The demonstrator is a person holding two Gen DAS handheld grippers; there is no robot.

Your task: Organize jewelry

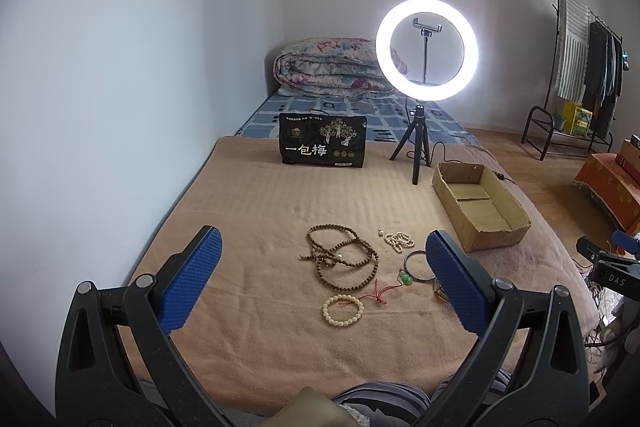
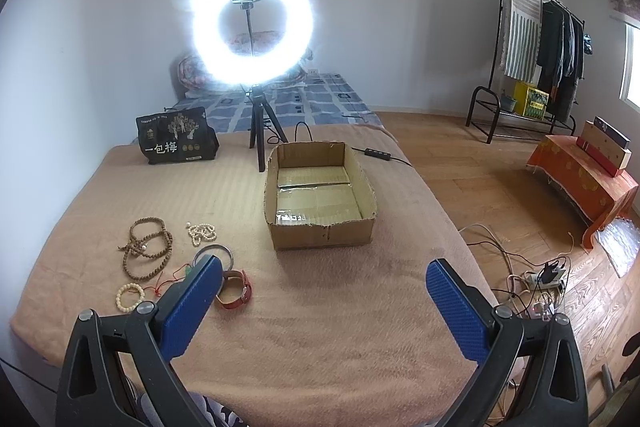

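Jewelry lies on a tan blanket (image 1: 248,211): a long brown bead necklace (image 1: 340,255), a small white pearl string (image 1: 398,239), a cream bead bracelet (image 1: 343,310), a green pendant on red cord (image 1: 406,278) and a metal bangle (image 1: 416,265). The right wrist view also shows the necklace (image 2: 148,239), the cream bracelet (image 2: 130,297), the bangle (image 2: 214,251) and a red-strap watch (image 2: 236,291). An empty cardboard box (image 2: 320,195) stands beyond; it also shows in the left wrist view (image 1: 480,207). My left gripper (image 1: 322,279) is open above the jewelry. My right gripper (image 2: 324,303) is open and empty, short of the box.
A lit ring light on a tripod (image 1: 426,51) and a black snack bag (image 1: 323,141) stand at the far end of the blanket. A folded quilt (image 1: 332,67) lies behind. A cable (image 2: 380,153) runs past the box. Wooden floor, a clothes rack (image 2: 532,47) and power strips (image 2: 544,283) are at right.
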